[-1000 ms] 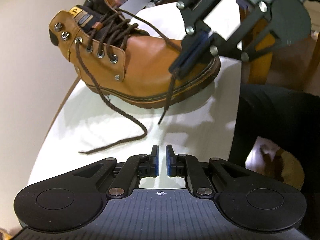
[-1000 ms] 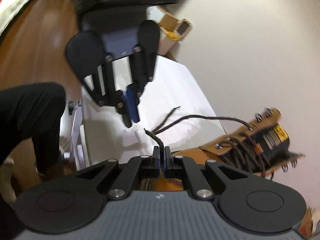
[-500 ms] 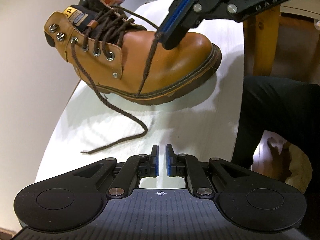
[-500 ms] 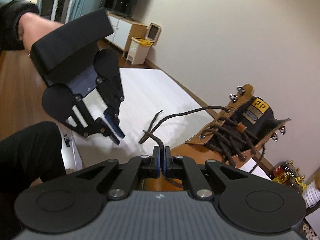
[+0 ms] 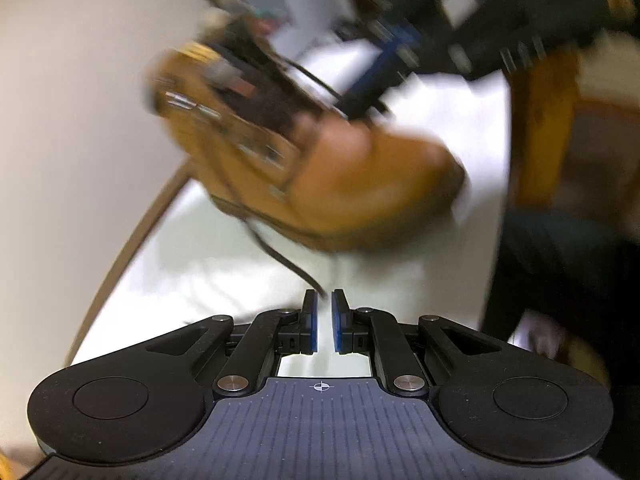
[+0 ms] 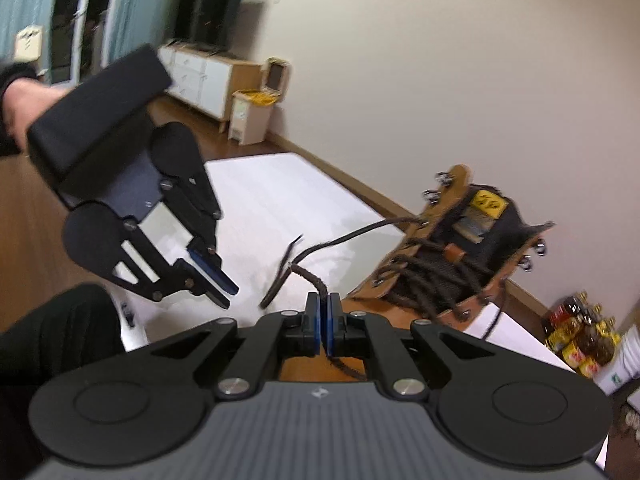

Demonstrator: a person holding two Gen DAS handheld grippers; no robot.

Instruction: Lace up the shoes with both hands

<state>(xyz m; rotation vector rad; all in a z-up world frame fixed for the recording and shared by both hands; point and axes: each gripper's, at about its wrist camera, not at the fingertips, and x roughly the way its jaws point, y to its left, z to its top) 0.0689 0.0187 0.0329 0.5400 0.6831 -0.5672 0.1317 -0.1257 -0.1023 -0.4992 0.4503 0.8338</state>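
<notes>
The right gripper (image 6: 323, 312) pinches the boot (image 6: 460, 264) lace (image 6: 316, 280); the left gripper (image 5: 324, 316) stands narrowly parted, empty.

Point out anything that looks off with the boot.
The boot is only half laced: its top hooks are bare and its tongue flops open. One lace end lies loose on the table; the right tongs pinch the other.
</notes>
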